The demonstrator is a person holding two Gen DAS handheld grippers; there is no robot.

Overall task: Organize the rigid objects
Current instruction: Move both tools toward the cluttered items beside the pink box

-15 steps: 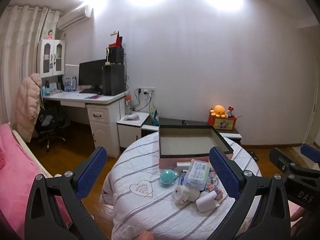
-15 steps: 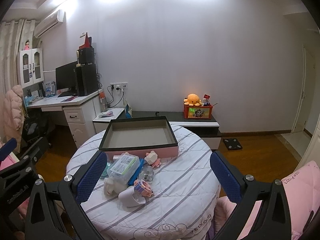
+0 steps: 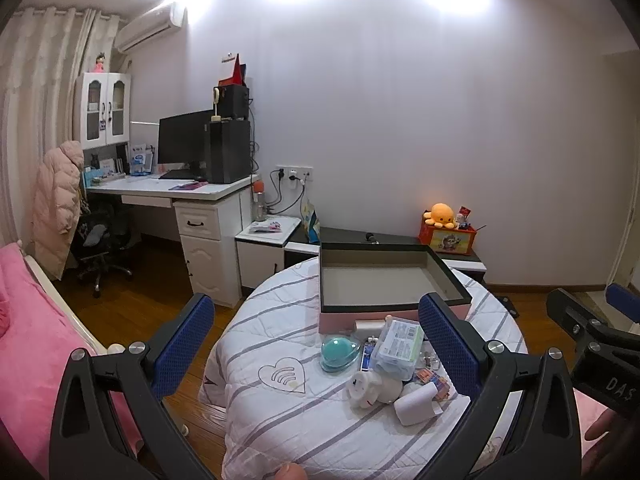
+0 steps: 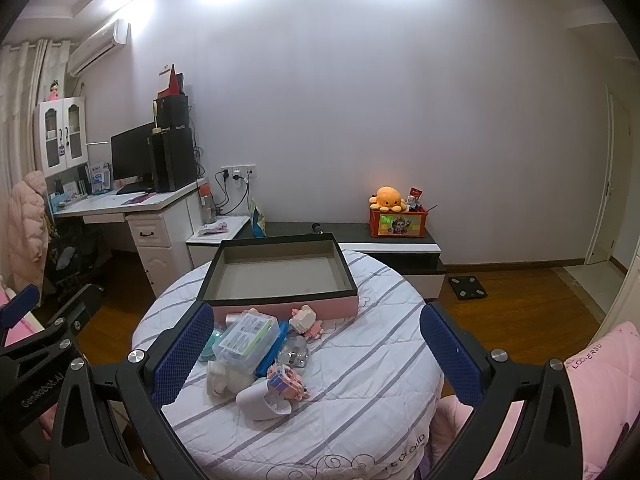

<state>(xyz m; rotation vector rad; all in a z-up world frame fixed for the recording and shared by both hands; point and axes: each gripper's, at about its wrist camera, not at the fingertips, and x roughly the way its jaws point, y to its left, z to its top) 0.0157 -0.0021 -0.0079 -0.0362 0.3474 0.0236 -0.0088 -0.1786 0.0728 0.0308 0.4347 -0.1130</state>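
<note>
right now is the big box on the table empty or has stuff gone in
Empty. Both views show the box with a bare grey floor and nothing inside; the clutter, like the clear plastic case, lies on the table in front of it.

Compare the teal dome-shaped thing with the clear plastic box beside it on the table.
The teal dome is rounded and low; the clear plastic box is rectangular and stands taller. The dome is a solid teal colour; the box is see-through with a printed label on top. The dome lies apart at the pile's left edge; the box rests among other items. Both lie on the striped tablecloth in front of the empty tray.
</note>
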